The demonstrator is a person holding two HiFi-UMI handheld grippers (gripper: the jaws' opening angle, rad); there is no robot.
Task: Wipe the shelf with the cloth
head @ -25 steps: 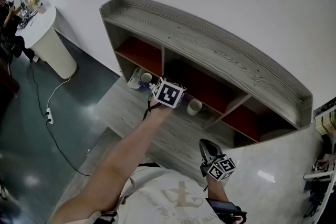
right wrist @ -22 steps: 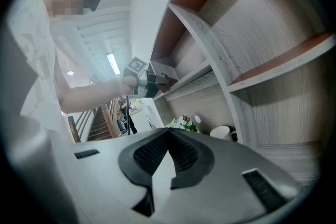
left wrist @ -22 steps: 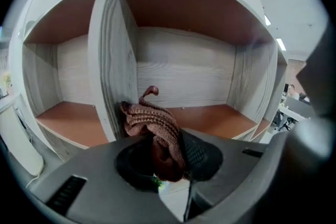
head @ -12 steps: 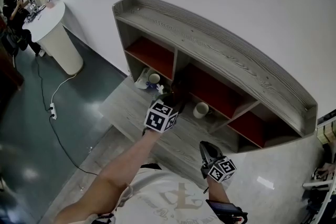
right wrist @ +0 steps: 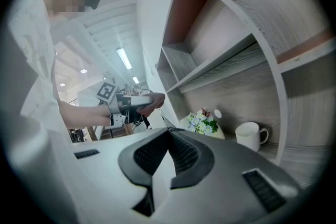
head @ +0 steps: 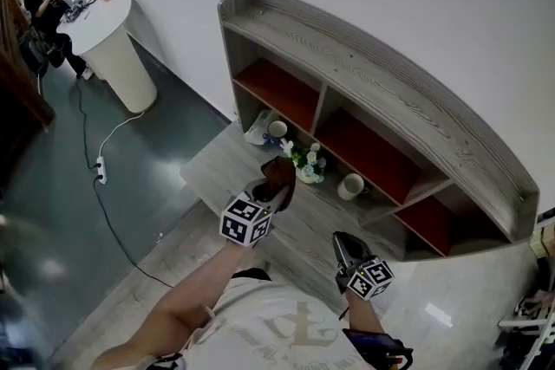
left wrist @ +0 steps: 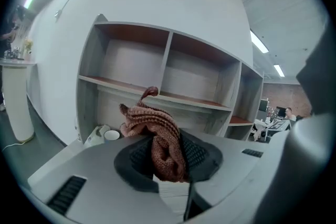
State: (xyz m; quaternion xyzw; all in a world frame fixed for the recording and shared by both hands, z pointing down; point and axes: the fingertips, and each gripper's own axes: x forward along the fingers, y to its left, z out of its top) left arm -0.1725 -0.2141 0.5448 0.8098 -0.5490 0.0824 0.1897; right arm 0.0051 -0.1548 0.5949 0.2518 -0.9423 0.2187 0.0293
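Observation:
The shelf (head: 373,91) is a grey wood unit with red-brown inner panels, standing against the white wall. In the head view my left gripper (head: 276,185) hovers over the low front ledge, a short way out from the middle compartment, shut on a brown knitted cloth (head: 280,176). The left gripper view shows the cloth (left wrist: 157,136) bunched between the jaws, with the shelf (left wrist: 163,68) beyond it. My right gripper (head: 343,242) is held lower and nearer my body. In its own view the right gripper (right wrist: 169,152) is shut with nothing in it.
A small pot of flowers (head: 308,161) and a white mug (head: 351,185) stand on the bottom shelf. A white cup (head: 277,129) and a crumpled white item sit at its left end. A round white table (head: 108,35) and a floor cable (head: 102,172) lie to the left.
My left gripper has drawn back from the middle compartment toward my body, with the cloth still in it. The flowers now show. The right gripper has stayed put.

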